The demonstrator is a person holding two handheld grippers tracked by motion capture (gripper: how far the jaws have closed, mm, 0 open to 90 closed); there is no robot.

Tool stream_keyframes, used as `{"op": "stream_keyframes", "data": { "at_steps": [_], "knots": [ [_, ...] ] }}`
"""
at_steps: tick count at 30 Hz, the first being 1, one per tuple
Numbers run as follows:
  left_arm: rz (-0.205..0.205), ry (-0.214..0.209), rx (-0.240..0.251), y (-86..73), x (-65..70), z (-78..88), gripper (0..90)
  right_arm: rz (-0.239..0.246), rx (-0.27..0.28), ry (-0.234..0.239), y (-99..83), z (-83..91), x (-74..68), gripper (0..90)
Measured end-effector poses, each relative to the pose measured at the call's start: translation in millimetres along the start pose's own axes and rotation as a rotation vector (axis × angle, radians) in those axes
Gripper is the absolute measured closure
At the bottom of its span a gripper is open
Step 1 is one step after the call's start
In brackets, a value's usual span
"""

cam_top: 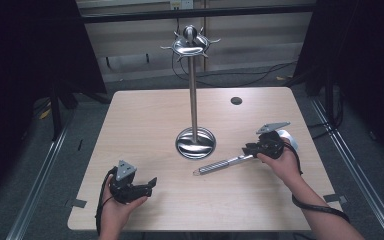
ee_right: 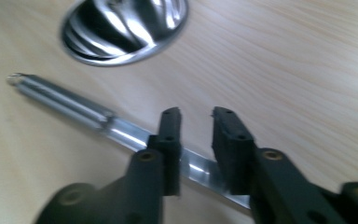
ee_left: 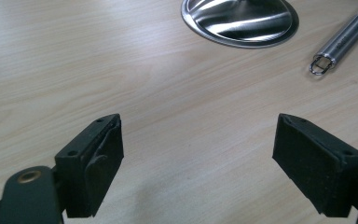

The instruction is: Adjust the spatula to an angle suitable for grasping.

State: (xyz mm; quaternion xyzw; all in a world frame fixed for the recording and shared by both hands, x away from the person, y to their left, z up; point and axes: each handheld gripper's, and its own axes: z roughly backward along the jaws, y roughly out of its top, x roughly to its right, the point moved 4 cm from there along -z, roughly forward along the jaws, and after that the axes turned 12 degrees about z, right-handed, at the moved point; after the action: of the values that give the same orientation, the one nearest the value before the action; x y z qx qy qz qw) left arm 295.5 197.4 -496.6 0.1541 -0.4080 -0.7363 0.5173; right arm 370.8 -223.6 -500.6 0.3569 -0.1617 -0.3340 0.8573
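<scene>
Pale wood worktop (cam_top: 145, 120), dark surroundings. Your right gripper (ee_right: 196, 122), right of centre in the high view, stands slightly apart, straddling the flat shank of the steel utensil (cam_top: 223, 164) lying flat. Your left gripper (ee_left: 198, 154), lower left, gapes wide over bare wood. Steel stand (cam_top: 195, 142) at centre.

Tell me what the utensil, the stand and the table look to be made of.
Utensil: likely stainless steel, its handle satin-brushed with soft highlights. Stand: polished metal, its round base mirroring the surroundings. Table: pale wood or wood-look laminate, with fine straight grain lines and a matte surface.
</scene>
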Motion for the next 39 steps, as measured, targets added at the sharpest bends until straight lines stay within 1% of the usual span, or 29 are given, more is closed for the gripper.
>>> {"op": "stream_keyframes", "data": {
  "at_steps": [1,2,3,4,5,6,7,9,10,12,13,15,16,19,20,21,22,23,25,27,29,30,31,34,35,37,39],
  "knots": [
    [0.005,0.001,0.002,0.1,-0.4,1.0,16.0,-0.006,-0.004,-0.012,-2.5,-1.2,3.4,78.8],
    [0.008,0.003,0.005,0.1,-0.8,2.2,16.0,-0.018,-0.01,-0.036,-5.8,-2.8,8.2,82.4],
    [0.008,0.003,0.005,0.1,-0.8,2.2,16.0,-0.018,-0.01,-0.036,-5.8,-2.8,8.2,82.4],
    [0.016,0.005,0.012,-0.3,-1.4,3.9,16.0,-0.041,-0.018,-0.058,-8.8,-3.4,12.6,87.3],
    [0.015,0.008,0.011,-0.8,-2.2,5.1,16.0,-0.055,-0.013,-0.08,-12.1,-4.8,19.3,89.8],
    [0.017,0.008,0.009,-1.4,-2.4,5.7,16.0,-0.068,-0.006,-0.09,-13.7,-5.9,23.5,90.0],
    [0.019,0.007,0.008,-1.9,-3.0,5.7,16.0,-0.082,-0.014,-0.106,-15.3,-6.8,26.6,90.0],
    [0.024,0.011,0.007,-2.7,-4.3,5.7,16.0,-0.088,-0.037,-0.114,-17.4,-9.2,30.4,90.0],
    [0.026,0.011,0.004,-3.2,-4.7,5.6,16.0,-0.095,-0.043,-0.126,-18.1,-10.2,31.5,90.0],
    [0.028,0.012,0.004,-3.6,-5.3,6.0,16.0,-0.093,-0.072,-0.13,-20.4,-12.1,32.1,90.0],
    [0.029,0.01,0.006,-3.7,-5.4,6.2,16.1,-0.091,-0.083,-0.151,-21.9,-12.1,33.3,90.0],
    [0.028,0.006,0.005,-4.1,-5.7,6.3,16.1,-0.111,-0.11,-0.154,-26.6,-11.8,33.5,90.0],
    [0.031,0.002,0.006,-4.3,-5.7,5.8,16.2,-0.112,-0.103,-0.151,-27.6,-11.6,33.6,90.0],
    [0.033,0.0,-0.003,-5.1,-5.8,3.7,16.2,-0.122,-0.097,-0.155,-29.6,-9.9,33.1,90.0],
    [0.031,-0.003,-0.004,-5.1,-5.3,3.1,16.3,-0.124,-0.104,-0.154,-30.5,-8.9,32.0,90.0],
    [0.027,-0.006,-0.007,-4.9,-4.6,2.9,16.3,-0.123,-0.108,-0.156,-31.5,-7.9,31.5,90.0],
    [0.025,-0.012,-0.006,-4.4,-3.5,2.5,16.3,-0.136,-0.116,-0.161,-32.6,-6.3,30.0,90.0],
    [0.025,-0.02,0.0,-3.7,-1.9,1.8,16.3,-0.134,-0.112,-0.157,-33.7,-5.3,28.7,90.0],
    [0.017,-0.024,-0.002,-3.0,-0.5,1.5,16.3,-0.15,-0.115,-0.161,-36.2,-2.1,24.7,90.0],
    [0.008,-0.028,-0.005,-3.4,0.7,0.7,16.3,-0.153,-0.098,-0.158,-39.9,1.1,20.6,90.0],
    [0.007,-0.037,-0.01,-5.1,3.4,-1.1,16.3,-0.166,-0.098,-0.162,-43.4,5.1,15.9,90.0],
    [-0.009,-0.036,-0.022,-5.6,3.1,-0.8,16.3,-0.174,-0.098,-0.16,-45.5,7.7,12.8,90.0],
    [-0.009,-0.038,-0.02,-5.7,4.6,-1.4,16.4,-0.177,-0.101,-0.162,-46.8,9.5,10.9,90.0],
    [-0.006,-0.052,-0.009,-3.4,7.2,-0.9,16.4,-0.17,-0.097,-0.159,-50.7,14.4,4.2,89.8],
    [-0.008,-0.05,-0.007,-2.9,7.1,-0.1,16.4,-0.181,-0.104,-0.162,-52.2,16.3,2.0,89.8],
    [-0.002,-0.045,-0.002,-3.1,7.6,0.6,16.4,-0.183,-0.11,-0.154,-53.7,19.0,-0.8,89.8],
    [-0.005,-0.043,-0.005,-3.7,6.9,0.9,16.4,-0.167,-0.115,-0.152,-55.0,22.3,-3.9,89.7]
  ]
}}
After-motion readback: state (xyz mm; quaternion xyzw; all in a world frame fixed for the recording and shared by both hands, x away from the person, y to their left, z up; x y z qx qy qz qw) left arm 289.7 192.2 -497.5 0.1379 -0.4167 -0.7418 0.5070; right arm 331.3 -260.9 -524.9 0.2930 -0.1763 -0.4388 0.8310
